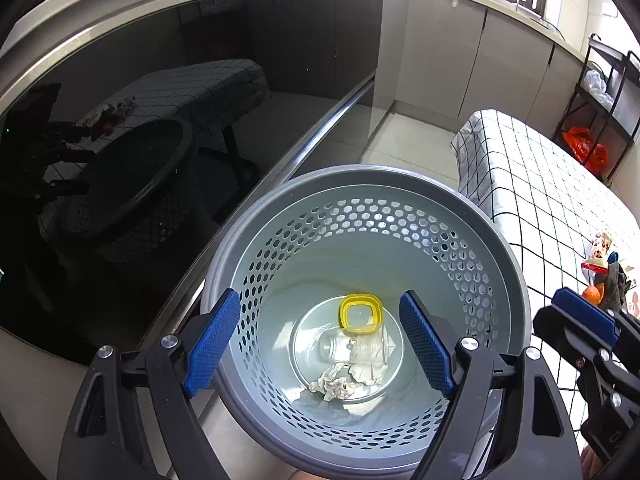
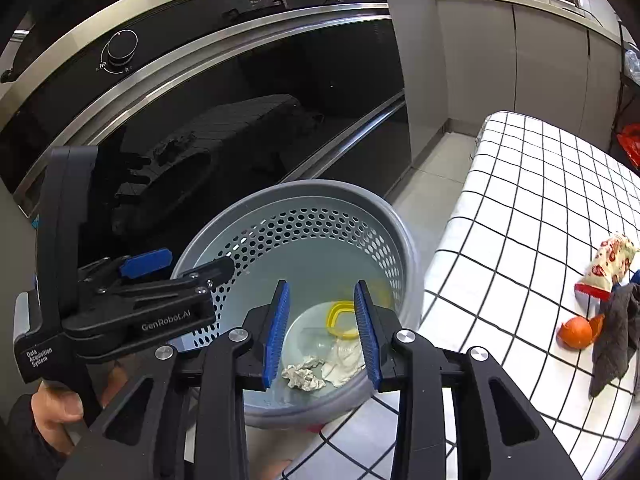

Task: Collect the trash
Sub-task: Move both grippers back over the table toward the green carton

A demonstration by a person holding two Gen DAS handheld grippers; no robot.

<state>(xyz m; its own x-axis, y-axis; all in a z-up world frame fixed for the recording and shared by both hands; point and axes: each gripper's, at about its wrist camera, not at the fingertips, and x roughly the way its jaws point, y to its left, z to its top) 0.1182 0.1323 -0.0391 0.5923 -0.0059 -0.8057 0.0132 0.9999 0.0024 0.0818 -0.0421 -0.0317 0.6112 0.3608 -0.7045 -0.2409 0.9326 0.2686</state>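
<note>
A grey perforated trash basket stands on the floor beside the table; it also shows in the right wrist view. Inside lie a yellow lid ring, a clear plastic cup and crumpled paper. My left gripper hangs open and empty over the basket mouth. My right gripper is open and empty above the basket's right side. On the table lie a snack wrapper, an orange peel and a dark grey cloth.
A white checked tablecloth covers the table right of the basket. A black glass oven front with a steel handle stands close behind. Grey cabinets and a black rack with an orange bag are farther back.
</note>
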